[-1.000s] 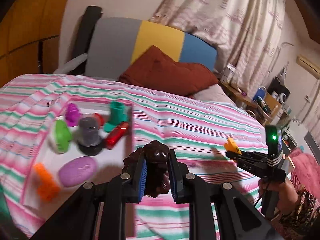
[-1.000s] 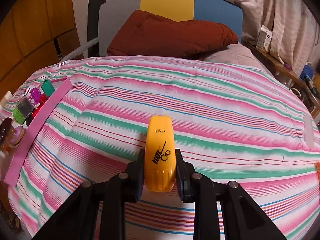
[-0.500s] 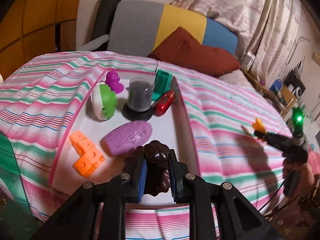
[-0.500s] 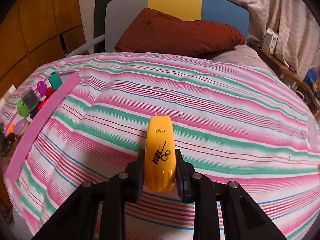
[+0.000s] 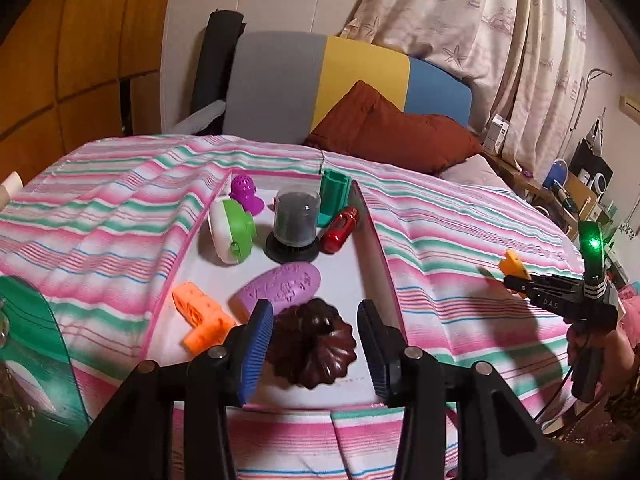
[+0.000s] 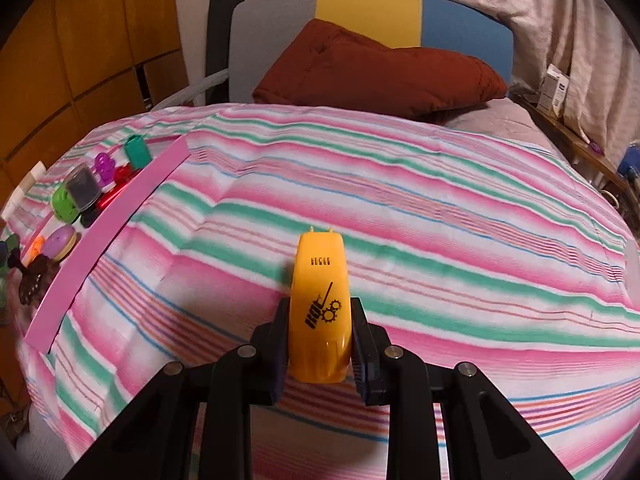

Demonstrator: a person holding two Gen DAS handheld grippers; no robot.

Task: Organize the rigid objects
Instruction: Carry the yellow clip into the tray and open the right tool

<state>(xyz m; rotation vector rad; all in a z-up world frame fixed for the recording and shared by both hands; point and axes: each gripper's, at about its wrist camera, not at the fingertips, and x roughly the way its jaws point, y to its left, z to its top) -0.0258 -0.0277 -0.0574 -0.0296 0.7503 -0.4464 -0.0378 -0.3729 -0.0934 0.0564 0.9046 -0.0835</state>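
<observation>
Your left tool (image 5: 315, 350) is released: fingers spread wide, with a gap on each side of the brown fluted mould (image 5: 311, 348). The mould sits on the white floor of the pink-rimmed tray (image 5: 375, 240), at the tray's 6 o'clock end, touching neither blue pad (image 5: 256, 350).

Tray contents from the left wrist view:
- purple oval (image 5: 280, 287) just past the mould, at 11 o'clock from it
- orange block piece (image 5: 200, 316) at 9 o'clock from the mould, near the tray's left rim
- green-and-white round case (image 5: 232, 232) standing on edge, further back on the left
- smoky clear cylinder (image 5: 297, 224) on a black base, mid-tray
- red toy car (image 5: 339, 229) just right of the cylinder, close to the right rim
- teal piece (image 5: 334, 194) upright at the far right corner
- small purple figure (image 5: 246, 194) at the far left corner

The tray rests on the striped bed cover (image 5: 460, 240).

Your right tool (image 6: 320, 338) is clenched on the yellow toy (image 6: 320, 308) (black gear logo on top), nose pointing to 12 o'clock, held above the bed cover and well apart from the tray. In the right wrist view the tray is at 9 o'clock. The left wrist view shows the right tool at 3 o'clock with a green light on.

A rust-red pillow (image 6: 372, 68) lies at the head of the bed.
</observation>
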